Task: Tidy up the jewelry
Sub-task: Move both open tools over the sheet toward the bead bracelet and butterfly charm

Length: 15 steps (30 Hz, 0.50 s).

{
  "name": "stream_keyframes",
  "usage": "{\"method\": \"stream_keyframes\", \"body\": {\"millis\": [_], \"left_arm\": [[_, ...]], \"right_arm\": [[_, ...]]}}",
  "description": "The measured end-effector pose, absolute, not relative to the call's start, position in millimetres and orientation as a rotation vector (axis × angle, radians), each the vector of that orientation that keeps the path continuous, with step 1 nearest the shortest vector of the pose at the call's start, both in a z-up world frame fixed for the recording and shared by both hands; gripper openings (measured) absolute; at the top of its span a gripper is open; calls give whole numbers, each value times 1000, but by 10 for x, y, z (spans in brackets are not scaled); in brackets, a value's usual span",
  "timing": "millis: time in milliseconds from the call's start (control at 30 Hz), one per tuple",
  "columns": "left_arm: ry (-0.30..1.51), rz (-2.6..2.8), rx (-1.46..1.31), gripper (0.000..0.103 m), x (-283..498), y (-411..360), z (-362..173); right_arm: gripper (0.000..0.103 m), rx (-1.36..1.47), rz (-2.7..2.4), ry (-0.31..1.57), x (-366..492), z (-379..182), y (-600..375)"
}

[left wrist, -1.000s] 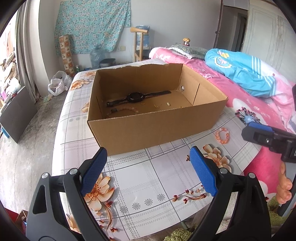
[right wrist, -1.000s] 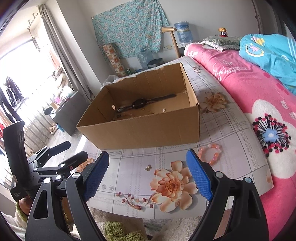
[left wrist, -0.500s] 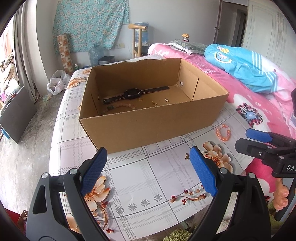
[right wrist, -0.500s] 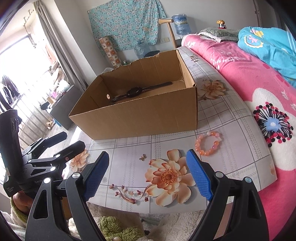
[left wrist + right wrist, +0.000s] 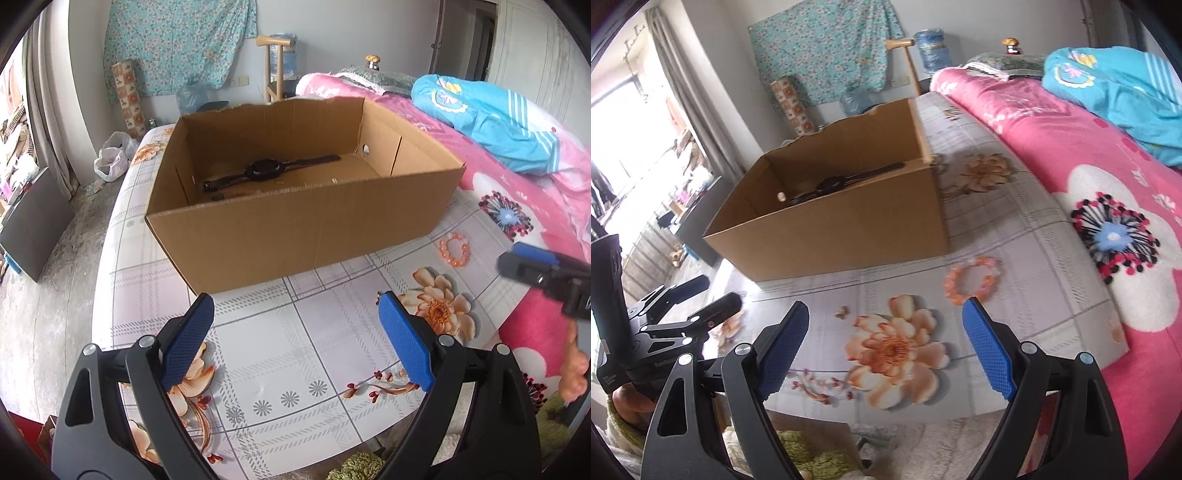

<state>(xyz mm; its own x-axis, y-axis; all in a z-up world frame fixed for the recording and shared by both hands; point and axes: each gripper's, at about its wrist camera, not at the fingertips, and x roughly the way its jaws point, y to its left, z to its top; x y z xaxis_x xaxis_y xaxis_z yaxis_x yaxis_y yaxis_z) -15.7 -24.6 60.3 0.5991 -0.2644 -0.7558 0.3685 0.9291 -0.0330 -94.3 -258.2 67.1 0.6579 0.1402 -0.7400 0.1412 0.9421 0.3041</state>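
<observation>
An open cardboard box stands on the flowered table; it also shows in the right wrist view. Inside lie a black watch, a small gold ring and other small pieces. An orange bead bracelet lies on the table to the right of the box, also seen from the left. My right gripper is open and empty, low over the table, just short of the bracelet. My left gripper is open and empty in front of the box.
A pink bed with a blue blanket runs along the table's right side. A tiny butterfly-shaped piece lies on the cloth near my right gripper. The table's front edge is close below both grippers.
Both grippers have dropped lower and moved closer to the table. The right gripper has neared the bracelet. Both stay open.
</observation>
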Motion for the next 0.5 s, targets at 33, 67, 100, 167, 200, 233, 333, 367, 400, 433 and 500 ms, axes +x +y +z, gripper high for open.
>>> {"method": "stream_keyframes", "body": {"millis": [33,67,100,167,200,233,333,367,400,433,500], "left_arm": [[857,-368,137,87,-164,-253,571],[861,-369,142,87,-167,-263,543],[865,-368,151,87,-173,-277,501],[871,-368,163,87,-179,-298,430],[876,-369,166,87,-177,-316,403],[886,-371,171,87,-167,-333,354],[909,-362,189,87,-128,-376,258],[915,-360,196,87,-115,-388,229],[918,-360,199,87,-106,-398,207],[925,-364,202,87,-95,-409,181],[935,-369,208,87,-84,-425,142]], "right_arm": [[83,349,-12,861,-971,643,-2625],[83,345,-19,867,-994,612,-2656],[83,335,-24,878,-1022,568,-2676],[83,321,-27,899,-1066,487,-2672],[83,318,-25,911,-1077,452,-2657],[83,316,-22,921,-1076,421,-2649],[83,311,-15,948,-1090,324,-2593],[83,308,-16,955,-1086,307,-2573],[83,303,-19,964,-1079,279,-2555],[83,299,-23,970,-1075,259,-2545],[83,295,-28,982,-1040,227,-2530]]}}
